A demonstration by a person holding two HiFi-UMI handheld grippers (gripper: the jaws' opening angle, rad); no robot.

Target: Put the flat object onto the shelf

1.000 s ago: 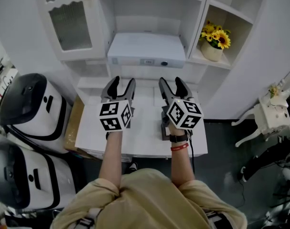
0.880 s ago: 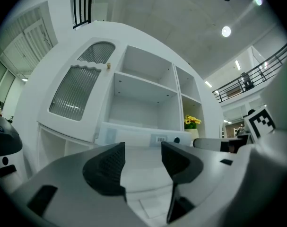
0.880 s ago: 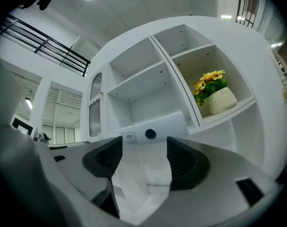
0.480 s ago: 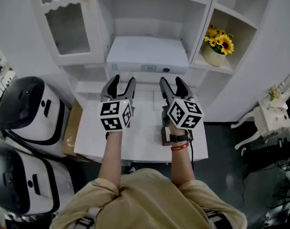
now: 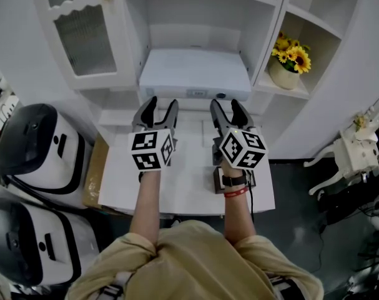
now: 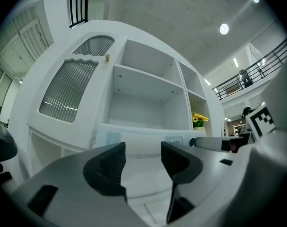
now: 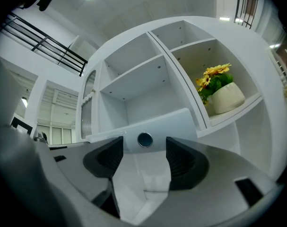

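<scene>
The flat object (image 5: 195, 72) is a low white box with a round button on its front. It lies in the middle bay of the white shelf unit (image 5: 264, 17). In the head view my left gripper (image 5: 162, 102) and right gripper (image 5: 226, 104) point side by side at its front face, fingertips right at the lower front edge; contact cannot be told. Both stand open with nothing between the jaws. In the left gripper view the flat object's front (image 6: 134, 137) shows beyond the left gripper (image 6: 143, 155). In the right gripper view the flat object (image 7: 171, 124) fills the gap of the right gripper (image 7: 144, 157).
A white pot of sunflowers (image 5: 283, 67) stands in the right bay. A ribbed glass door (image 5: 83, 36) closes the left bay. A white tabletop (image 5: 183, 186) lies under my arms. Two black-and-white machines (image 5: 39, 142) sit at the left, a white chair (image 5: 358, 152) at the right.
Both grippers have moved forward towards the shelf, so their fingertips now reach the flat object's front edge. The jaws stayed open.
</scene>
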